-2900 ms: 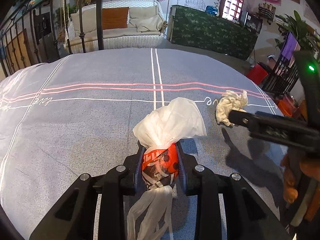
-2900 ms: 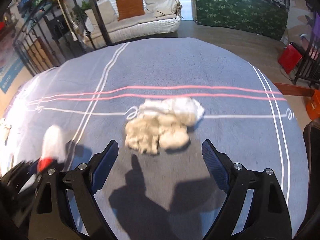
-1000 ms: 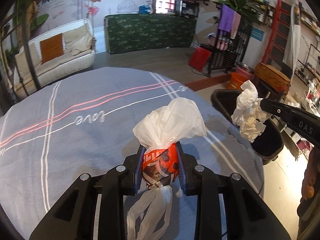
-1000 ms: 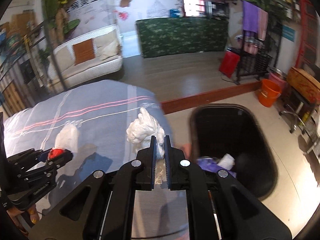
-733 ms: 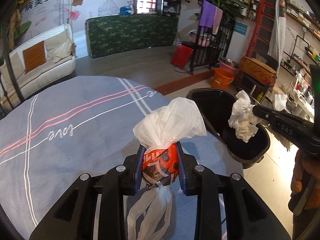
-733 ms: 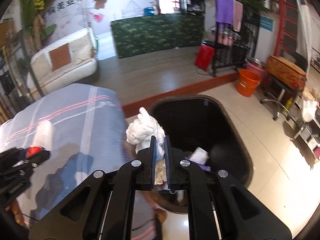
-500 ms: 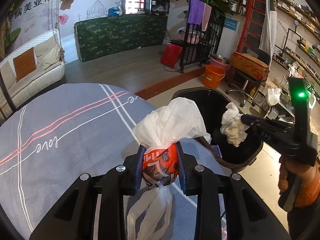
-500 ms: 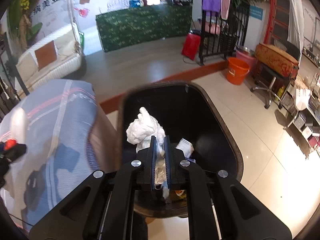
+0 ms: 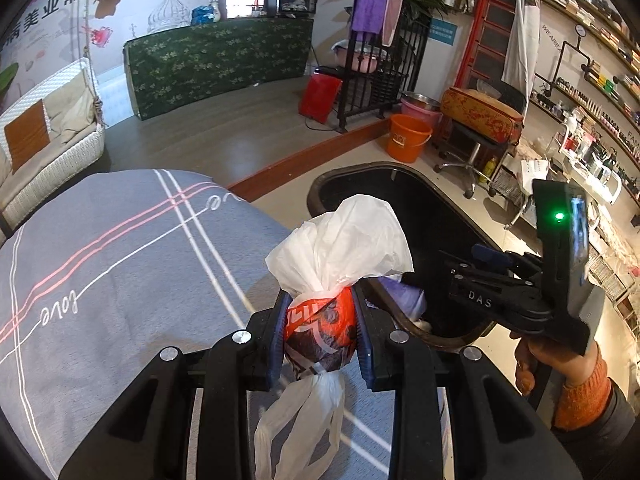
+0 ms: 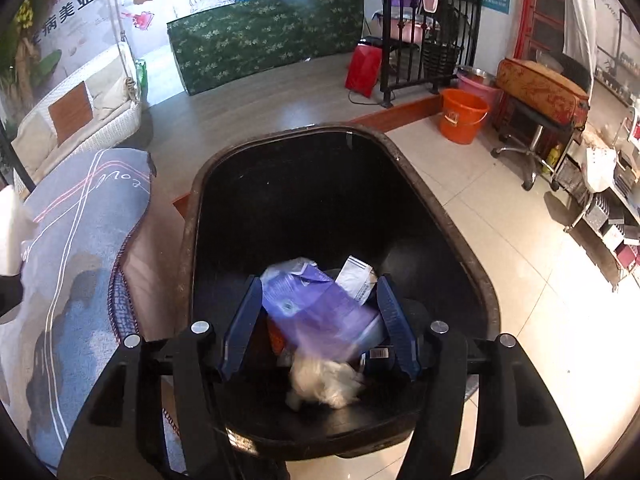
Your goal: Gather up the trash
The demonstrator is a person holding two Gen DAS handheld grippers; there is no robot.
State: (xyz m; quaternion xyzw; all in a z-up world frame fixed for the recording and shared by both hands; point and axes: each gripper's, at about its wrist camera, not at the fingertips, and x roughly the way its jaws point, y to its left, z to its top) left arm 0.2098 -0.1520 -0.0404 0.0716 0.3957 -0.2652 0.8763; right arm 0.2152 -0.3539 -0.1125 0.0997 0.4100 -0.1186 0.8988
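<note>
As seen from left wrist: left gripper (image 9: 320, 330) clamped a tied bag (image 9: 320, 300) over the bed (image 9: 120, 260), beside the bin (image 9: 420, 216).
Right wrist: right gripper (image 10: 320, 330), jaws just opened, held nothing; tissue wad (image 10: 324, 384) lay inside the bin (image 10: 320, 184).

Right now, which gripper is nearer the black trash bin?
Right. The right gripper hangs open directly above the black trash bin; the left gripper, shut on the bagged trash, sits over the bed beside it.
</note>
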